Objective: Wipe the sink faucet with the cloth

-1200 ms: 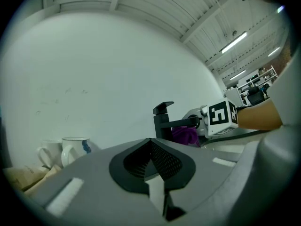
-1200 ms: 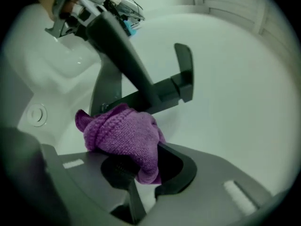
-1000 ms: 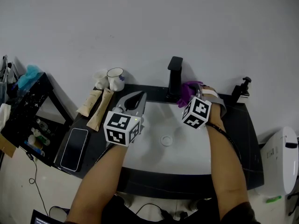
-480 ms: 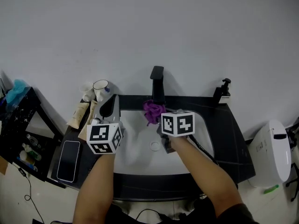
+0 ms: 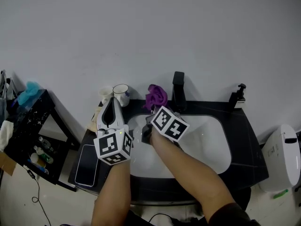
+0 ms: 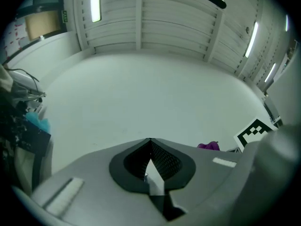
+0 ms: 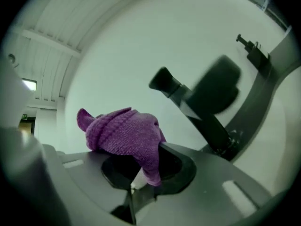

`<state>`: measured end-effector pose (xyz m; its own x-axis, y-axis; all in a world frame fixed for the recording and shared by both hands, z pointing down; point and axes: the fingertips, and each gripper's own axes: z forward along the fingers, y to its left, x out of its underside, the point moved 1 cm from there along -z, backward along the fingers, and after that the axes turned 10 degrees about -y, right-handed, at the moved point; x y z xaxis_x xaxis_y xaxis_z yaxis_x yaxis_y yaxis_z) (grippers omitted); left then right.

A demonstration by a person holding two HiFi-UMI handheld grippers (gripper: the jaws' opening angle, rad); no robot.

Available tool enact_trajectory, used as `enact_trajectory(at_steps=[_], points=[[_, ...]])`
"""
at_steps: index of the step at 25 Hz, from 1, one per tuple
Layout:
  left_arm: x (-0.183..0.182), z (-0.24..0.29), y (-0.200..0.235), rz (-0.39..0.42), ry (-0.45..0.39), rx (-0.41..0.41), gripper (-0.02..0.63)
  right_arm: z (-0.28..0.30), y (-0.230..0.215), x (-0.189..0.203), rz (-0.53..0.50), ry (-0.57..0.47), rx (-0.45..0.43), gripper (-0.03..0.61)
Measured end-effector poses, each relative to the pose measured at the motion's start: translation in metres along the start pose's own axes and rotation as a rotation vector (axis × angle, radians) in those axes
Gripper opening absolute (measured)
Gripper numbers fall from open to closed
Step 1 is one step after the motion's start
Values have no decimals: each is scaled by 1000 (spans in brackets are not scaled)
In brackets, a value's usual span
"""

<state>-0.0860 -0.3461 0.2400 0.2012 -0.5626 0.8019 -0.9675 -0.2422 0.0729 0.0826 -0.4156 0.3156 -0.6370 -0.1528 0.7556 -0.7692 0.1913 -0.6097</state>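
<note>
The wipe looks under way rather than finished; the right gripper (image 5: 154, 111) has its fingers clamped on the purple cloth (image 5: 156, 97), bunched just left of the black faucet (image 5: 178, 89), though contact cannot be confirmed; the faucet's far side is probably left to wipe. The right forearm reaches diagonally across the white sink (image 5: 211, 145); the left gripper (image 5: 110, 108), fingers pressed together on nothing, points at the wall over the dark surface (image 5: 244, 140), beside a mug (image 5: 121, 92).

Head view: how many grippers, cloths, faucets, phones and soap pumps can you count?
grippers: 2, left gripper and right gripper
cloth: 1
faucet: 1
phone: 1
soap pump: 1
total: 6
</note>
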Motion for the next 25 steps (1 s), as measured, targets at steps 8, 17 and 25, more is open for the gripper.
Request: enact_trajectory(at_steps=[8, 17, 25], points=[[-12, -1, 7, -6, -42, -12, 17, 33, 11, -41, 96, -176, 71, 66], [-10, 1, 6, -23, -35, -1, 17, 12, -51, 22, 199, -79, 237, 66], [2, 3, -1, 9, 7, 30, 17, -2, -28, 22, 14, 34, 105, 64]])
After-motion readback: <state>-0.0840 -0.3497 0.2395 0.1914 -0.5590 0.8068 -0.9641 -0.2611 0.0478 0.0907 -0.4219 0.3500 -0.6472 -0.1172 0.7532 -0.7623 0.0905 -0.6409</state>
